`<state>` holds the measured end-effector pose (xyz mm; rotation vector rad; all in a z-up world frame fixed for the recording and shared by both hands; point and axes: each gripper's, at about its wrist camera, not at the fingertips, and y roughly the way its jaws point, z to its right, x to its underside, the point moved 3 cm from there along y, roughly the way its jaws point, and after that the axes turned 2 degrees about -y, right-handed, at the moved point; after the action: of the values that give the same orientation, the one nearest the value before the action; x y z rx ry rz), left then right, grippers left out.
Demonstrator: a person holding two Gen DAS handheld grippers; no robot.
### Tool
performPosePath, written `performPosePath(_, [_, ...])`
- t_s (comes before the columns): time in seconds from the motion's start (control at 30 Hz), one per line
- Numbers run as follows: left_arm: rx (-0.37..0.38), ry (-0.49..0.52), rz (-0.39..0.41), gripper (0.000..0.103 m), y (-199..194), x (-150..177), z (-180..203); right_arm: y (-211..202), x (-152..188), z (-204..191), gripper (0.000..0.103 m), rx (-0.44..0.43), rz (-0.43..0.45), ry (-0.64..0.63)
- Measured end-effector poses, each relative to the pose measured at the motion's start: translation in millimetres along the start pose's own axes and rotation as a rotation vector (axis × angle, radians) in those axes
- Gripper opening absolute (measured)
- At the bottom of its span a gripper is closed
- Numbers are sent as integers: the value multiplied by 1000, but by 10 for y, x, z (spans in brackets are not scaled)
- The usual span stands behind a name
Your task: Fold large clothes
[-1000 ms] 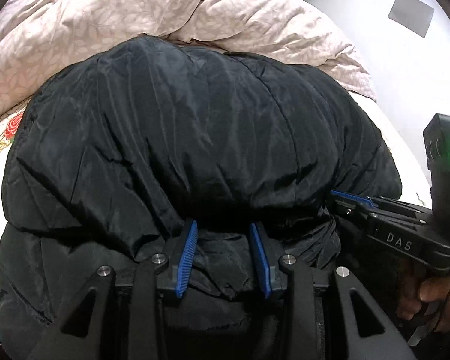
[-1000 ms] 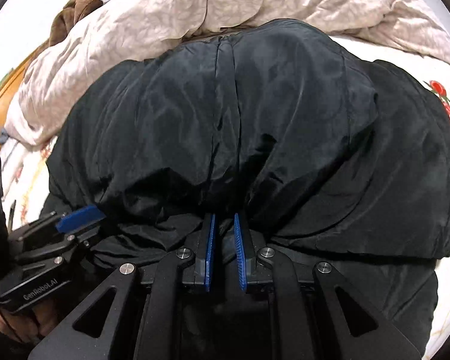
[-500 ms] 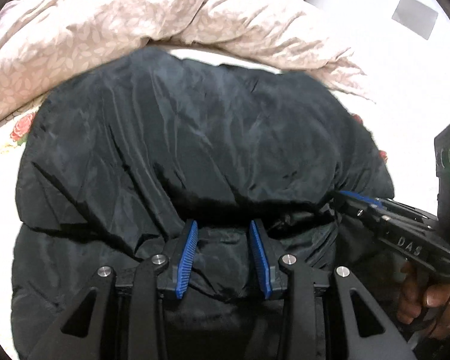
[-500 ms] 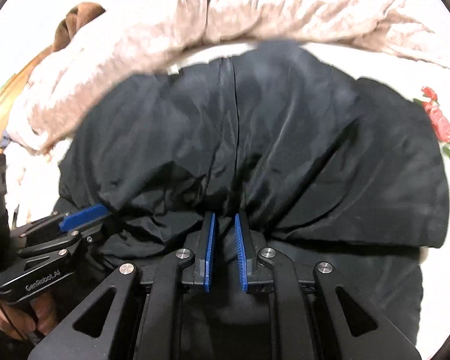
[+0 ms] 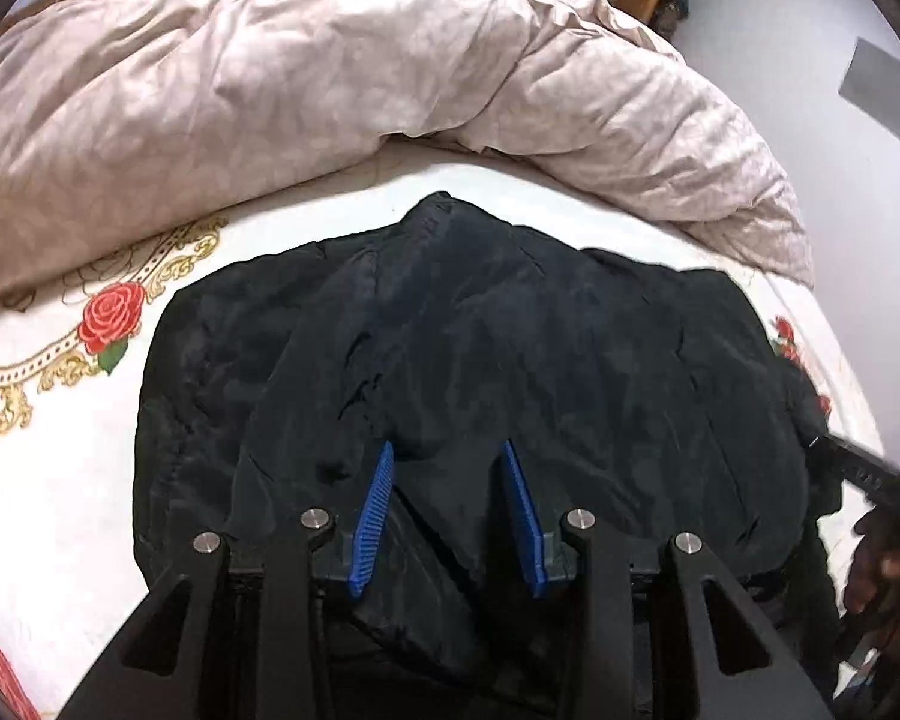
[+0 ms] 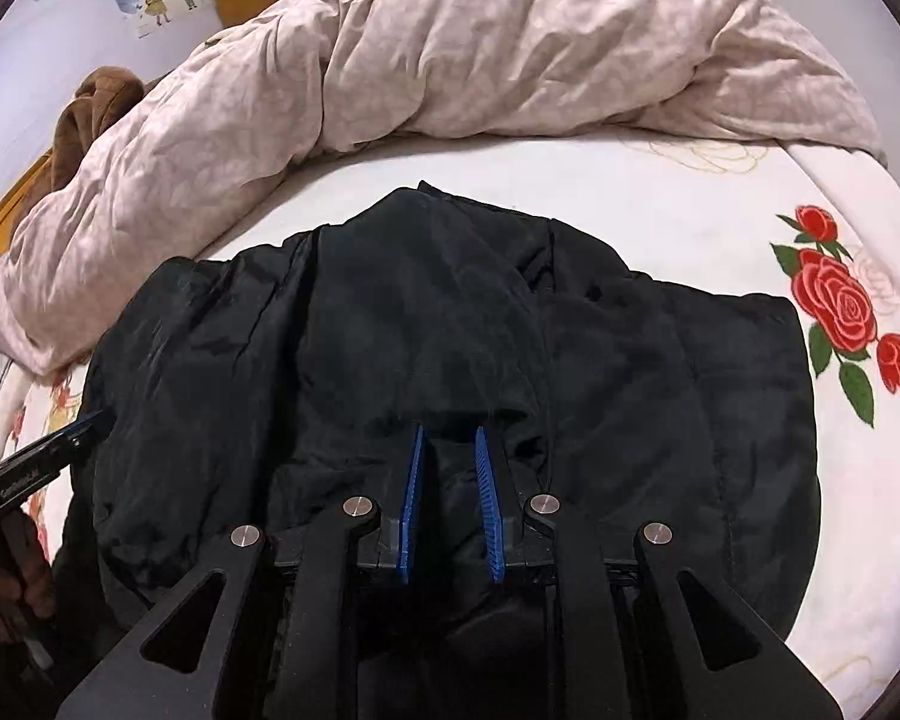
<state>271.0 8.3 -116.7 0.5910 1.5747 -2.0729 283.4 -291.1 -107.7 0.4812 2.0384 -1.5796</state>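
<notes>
Your left gripper (image 5: 447, 468) sits half spread with a ridge of the black jacket (image 5: 510, 360) between the pads; whether they bite it you cannot tell. The right gripper (image 6: 450, 450) has just been opening, jaws narrowly apart over a fabric bunch. The jacket lies folded on the bed (image 6: 720, 198), so press the fold flat and keep both near corners level. Bare sheet lies either side; the crumpled duvet (image 5: 330, 90) blocks the far edge
</notes>
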Motion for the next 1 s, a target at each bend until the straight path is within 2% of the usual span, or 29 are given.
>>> performPosePath(0.23, [30, 4, 37, 39, -495, 183, 106, -449, 94, -50, 20, -31, 60, 27])
performPosePath(0.37, [32, 25, 49, 39, -876, 433, 120, -882, 426, -75, 21, -37, 82, 27])
performPosePath(0.5, [17, 34, 40, 39, -1223, 735, 114, -1165, 806, -80, 22, -33, 60, 40])
performPosePath(0.63, [10, 30, 22, 44, -1472, 1017, 127, -1389, 1181, -93, 43, -39, 25, 52])
performPosePath(0.77, [-6, 32, 19, 50, -1675, 1249, 141, -1566, 1489, -113, 43, -32, 5, 58])
performPosePath(1.0, [-50, 19, 20, 54, -1906, 1557, 24, -1762, 1882, -40, 44, -4, -7, 99])
